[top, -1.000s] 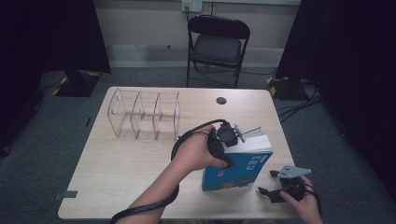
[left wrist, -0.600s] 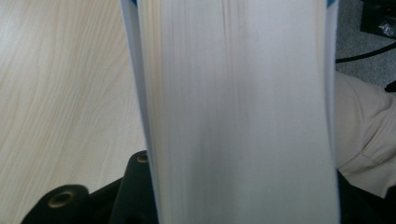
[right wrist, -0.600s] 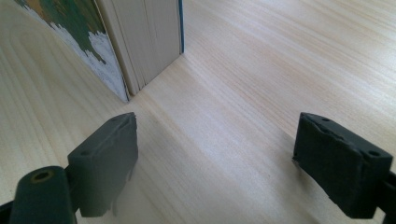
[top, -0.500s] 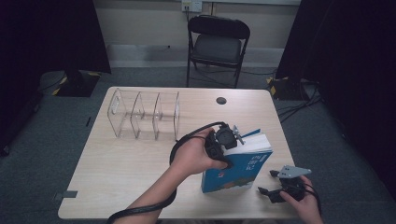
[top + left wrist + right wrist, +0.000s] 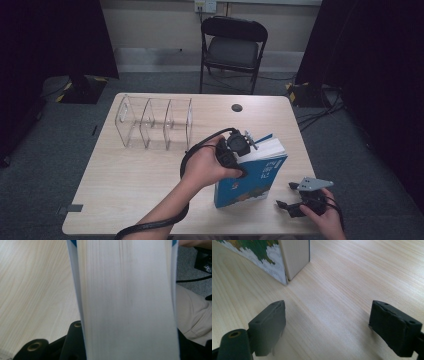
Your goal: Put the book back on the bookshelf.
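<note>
High view: left gripper [image 5: 248, 142] grasps thick blue-covered book [image 5: 256, 176], tilted up on pale wooden tabletop [image 5: 150, 175]; right gripper [image 5: 290, 205] near it.
Left gripper view: fingers, just closing, clasp book's pages [image 5: 127, 300].
Right gripper view: fingers [image 5: 268, 325] spread, nothing between.

A: The worktop [image 5: 140, 180] looks like pale wood-grain laminate, smooth with a soft sheen.

B: And the book [image 5: 255, 175]?

A: A glossy printed paper cover; the page block is matt, off-white paper. The rack [image 5: 155, 122] is clear, shiny plastic.

B: The right tool [image 5: 327, 322]?

A: Matt black pads, slightly rough, like rubber or plastic. The floor [image 5: 45, 165] is grey carpet, and the chair [image 5: 232, 50] has a dark frame with a padded seat.
</note>
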{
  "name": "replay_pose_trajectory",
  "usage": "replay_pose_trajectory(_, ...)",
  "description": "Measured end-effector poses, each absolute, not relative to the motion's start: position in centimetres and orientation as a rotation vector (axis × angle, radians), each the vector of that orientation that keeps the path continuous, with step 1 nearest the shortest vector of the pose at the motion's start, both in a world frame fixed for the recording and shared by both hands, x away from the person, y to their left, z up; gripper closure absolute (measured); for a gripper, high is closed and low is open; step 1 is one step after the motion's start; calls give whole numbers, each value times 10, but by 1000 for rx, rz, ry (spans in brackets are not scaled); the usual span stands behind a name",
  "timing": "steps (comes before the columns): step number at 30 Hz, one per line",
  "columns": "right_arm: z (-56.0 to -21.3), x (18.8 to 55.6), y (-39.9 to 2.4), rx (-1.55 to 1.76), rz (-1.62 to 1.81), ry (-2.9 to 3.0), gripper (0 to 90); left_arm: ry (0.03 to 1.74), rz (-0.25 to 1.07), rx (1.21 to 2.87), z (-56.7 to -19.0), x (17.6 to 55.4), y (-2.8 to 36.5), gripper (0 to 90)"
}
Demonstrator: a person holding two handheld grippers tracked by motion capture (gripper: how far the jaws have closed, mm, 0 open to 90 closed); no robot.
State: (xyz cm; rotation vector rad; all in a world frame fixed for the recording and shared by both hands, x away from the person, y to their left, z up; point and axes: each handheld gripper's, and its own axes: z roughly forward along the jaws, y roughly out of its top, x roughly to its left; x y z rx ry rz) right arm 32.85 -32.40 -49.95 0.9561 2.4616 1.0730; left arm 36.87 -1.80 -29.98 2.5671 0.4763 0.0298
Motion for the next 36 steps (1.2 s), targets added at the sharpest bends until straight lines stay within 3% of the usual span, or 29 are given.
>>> replay_pose_trajectory(36, -500, 329, -324, 955, 1073, 2461, 133, 722, 58, 2519, -287, 384, 26, 619)
